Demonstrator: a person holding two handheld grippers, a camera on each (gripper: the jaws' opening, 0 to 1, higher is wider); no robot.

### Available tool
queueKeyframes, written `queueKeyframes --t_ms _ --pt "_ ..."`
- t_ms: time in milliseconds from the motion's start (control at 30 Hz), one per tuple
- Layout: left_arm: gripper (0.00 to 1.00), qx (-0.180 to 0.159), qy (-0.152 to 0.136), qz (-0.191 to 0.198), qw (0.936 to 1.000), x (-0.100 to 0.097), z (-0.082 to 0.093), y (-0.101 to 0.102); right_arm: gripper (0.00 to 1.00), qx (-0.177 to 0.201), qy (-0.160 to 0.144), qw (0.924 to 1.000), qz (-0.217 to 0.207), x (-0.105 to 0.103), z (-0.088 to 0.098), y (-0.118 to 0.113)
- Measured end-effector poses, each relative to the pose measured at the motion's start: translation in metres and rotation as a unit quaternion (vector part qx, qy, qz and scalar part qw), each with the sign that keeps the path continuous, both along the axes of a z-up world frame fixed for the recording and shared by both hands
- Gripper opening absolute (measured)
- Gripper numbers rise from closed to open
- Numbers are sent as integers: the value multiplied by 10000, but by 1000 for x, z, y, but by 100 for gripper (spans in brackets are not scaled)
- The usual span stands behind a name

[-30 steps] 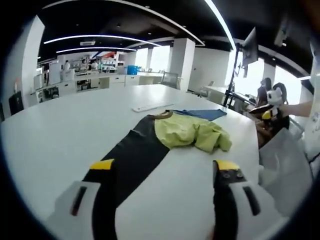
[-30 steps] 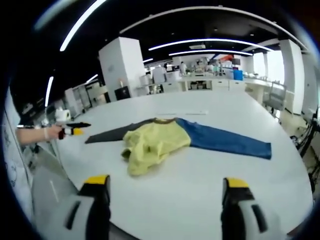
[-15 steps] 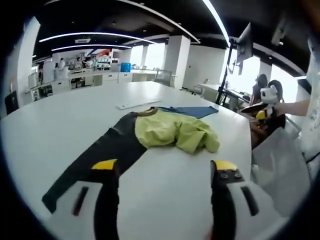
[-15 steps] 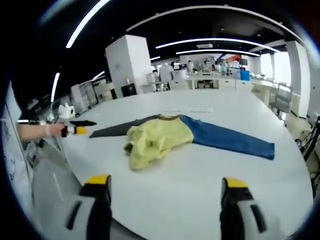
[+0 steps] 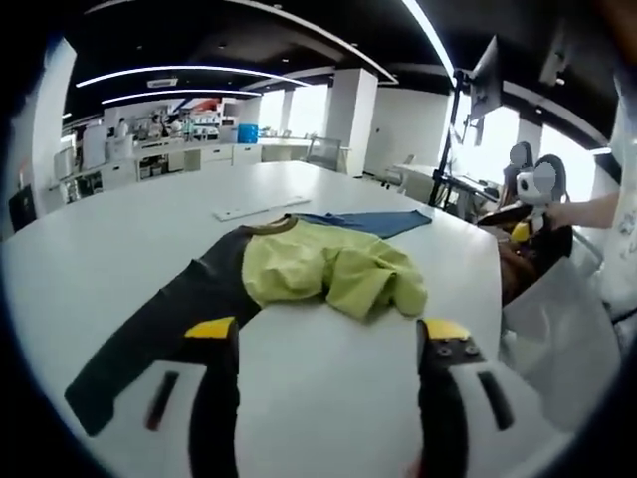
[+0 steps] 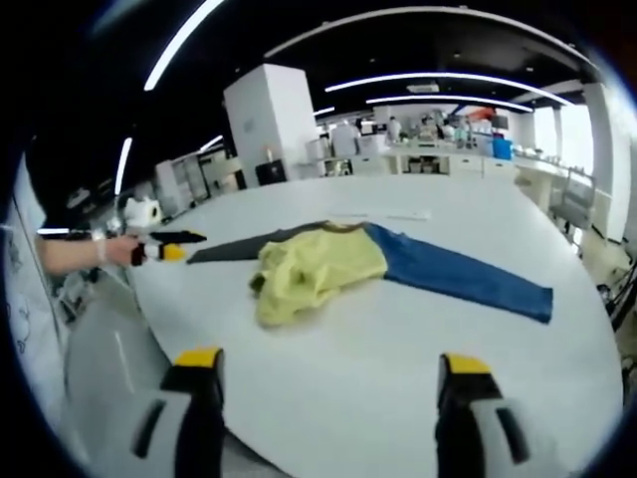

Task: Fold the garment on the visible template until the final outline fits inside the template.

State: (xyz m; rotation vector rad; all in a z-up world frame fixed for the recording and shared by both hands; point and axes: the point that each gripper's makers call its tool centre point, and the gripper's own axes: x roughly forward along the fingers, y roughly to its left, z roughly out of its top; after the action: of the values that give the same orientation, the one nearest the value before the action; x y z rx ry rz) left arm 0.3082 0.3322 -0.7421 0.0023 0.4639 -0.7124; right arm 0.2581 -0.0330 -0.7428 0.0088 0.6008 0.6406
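Note:
A crumpled yellow-green garment (image 5: 328,269) (image 6: 314,267) lies bunched near the middle of a white table (image 5: 100,249) (image 6: 398,349). A long black piece (image 5: 159,329) (image 6: 249,247) stretches from it one way and a long blue piece (image 5: 368,221) (image 6: 463,279) the other. A brown neckline (image 5: 269,227) sits where they meet. My left gripper (image 5: 328,334) hovers open short of the garment, over the table. My right gripper (image 6: 330,363) stands open near the table's edge, well short of the cloth. Each gripper also appears in the other's view, held in a hand: the right gripper (image 5: 526,224) and the left gripper (image 6: 171,246).
A thin white flat strip (image 5: 261,207) (image 6: 383,215) lies on the table beyond the garment. A monitor on a pole (image 5: 488,85) stands past the table. White pillars (image 6: 274,124), counters and distant people fill the background. The table edge (image 6: 149,329) curves close to my right gripper.
The left gripper view has shifted so that more of the black piece and the garment sit nearer. The right gripper view has shifted slightly. The cloth lies as before.

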Motion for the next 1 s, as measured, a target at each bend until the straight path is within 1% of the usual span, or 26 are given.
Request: queueKeyframes --t_ms 200,267,300,367,467,567,633,667,733,800,867,900,1000 --pt "70 11 -10 87 10000 -6 -4 -10 87 10 -40 9999 148 14 -3 -6" --pt "70 34 -39 118 9999 -10 0 -15 87 75 -50 9997 220 15 -2 -3" --pt "70 27 -62 134 9999 -11 2 -16 87 80 -48 9994 320 15 -2 0" --pt "70 15 -100 184 9998 -14 5 -21 87 66 -53 9992 379 16 -3 0" --pt "71 55 -69 238 9997 -17 3 -23 87 95 -101 9985 521 21 -2 2" --pt "71 36 -81 262 9996 -21 5 -26 87 20 -114 9977 670 23 -5 4" --pt "72 19 -68 256 9996 -24 5 -29 87 24 -131 9971 745 24 -6 9" --pt "74 -33 -35 205 9998 -27 6 -33 87 18 -134 9969 777 25 -7 10" --pt "79 -31 -69 116 9999 -34 7 -42 88 -5 -152 9956 923 27 -10 19" --pt "82 4 -42 41 10000 -39 5 -46 88 -22 -147 9943 1059 27 -10 29" --pt "84 -21 -5 -18 10000 -41 4 -48 88 -24 -152 9928 1189 30 -11 39" --pt "85 -19 -12 -62 10000 -45 4 -53 88 -34 -158 9915 1287 31 -11 45" --pt "85 15 10 -63 10000 -48 -3 -53 88 -89 -184 9891 1458 34 -12 57"
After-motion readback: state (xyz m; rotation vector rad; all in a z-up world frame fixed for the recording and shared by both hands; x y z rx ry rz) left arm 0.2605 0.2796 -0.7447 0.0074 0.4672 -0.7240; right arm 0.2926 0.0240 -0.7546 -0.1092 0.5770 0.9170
